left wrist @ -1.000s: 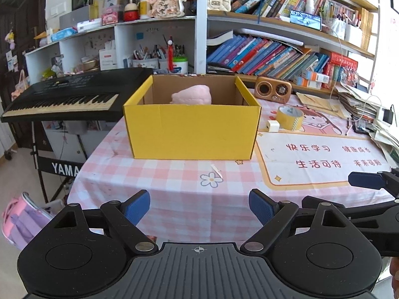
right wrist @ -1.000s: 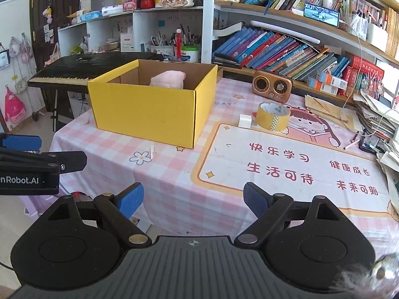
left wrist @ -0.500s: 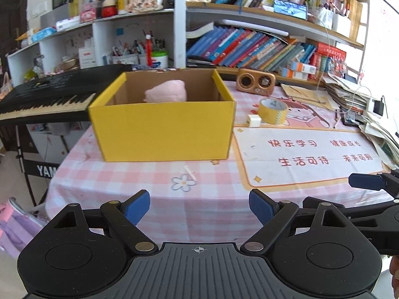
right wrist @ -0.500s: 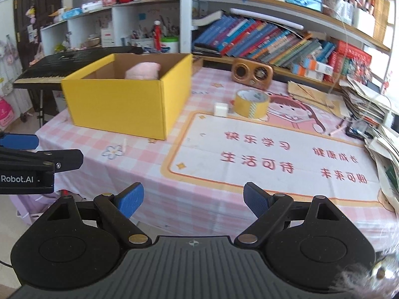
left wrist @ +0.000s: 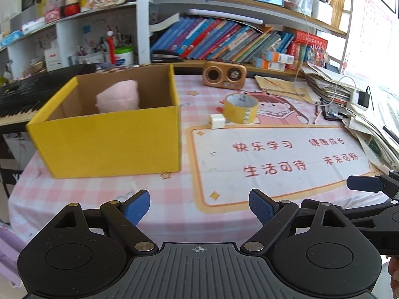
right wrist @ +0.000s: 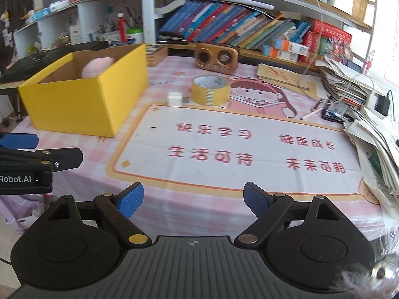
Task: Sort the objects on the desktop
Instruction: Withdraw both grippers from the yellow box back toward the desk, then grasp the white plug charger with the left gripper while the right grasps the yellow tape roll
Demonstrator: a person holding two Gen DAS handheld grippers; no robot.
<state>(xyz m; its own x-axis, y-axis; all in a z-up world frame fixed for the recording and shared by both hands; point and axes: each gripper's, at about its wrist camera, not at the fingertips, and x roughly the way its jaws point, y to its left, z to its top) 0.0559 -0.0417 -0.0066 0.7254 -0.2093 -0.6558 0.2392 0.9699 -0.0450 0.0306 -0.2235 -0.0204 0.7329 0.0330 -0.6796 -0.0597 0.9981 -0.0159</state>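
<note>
Left claw (left wrist: pixel 199 205) is spread wide, blue pads apart with nothing between them, hanging over the near edge of the bench (left wrist: pixel 104 189) and its pink checked cloth. Right claw (right wrist: pixel 193 198) is spread just the same and empty, out over the near rim of the printed desk mat (right wrist: pixel 249 147) with the red characters. Each claw pokes into the other's view: the right one at the right edge of the left wrist camera, the left one at the left edge of the right wrist camera. On the left side of the bench stands the yellow cardboard box (left wrist: pixel 112 139), open on top, and a pink plush toy (left wrist: pixel 118 99) sits inside it against the back wall. Beyond the far left corner of the mat the roll of yellow tape (right wrist: pixel 210 90) lies flat, hole up, and a small white charger block (right wrist: pixel 175 99) rests just beside it, on the box side. Farther back, near the shelf of leaning books, stands the small wooden radio (right wrist: pixel 215 57). A messy stack of papers (right wrist: pixel 374 134) crowds the right end of the bench.
</note>
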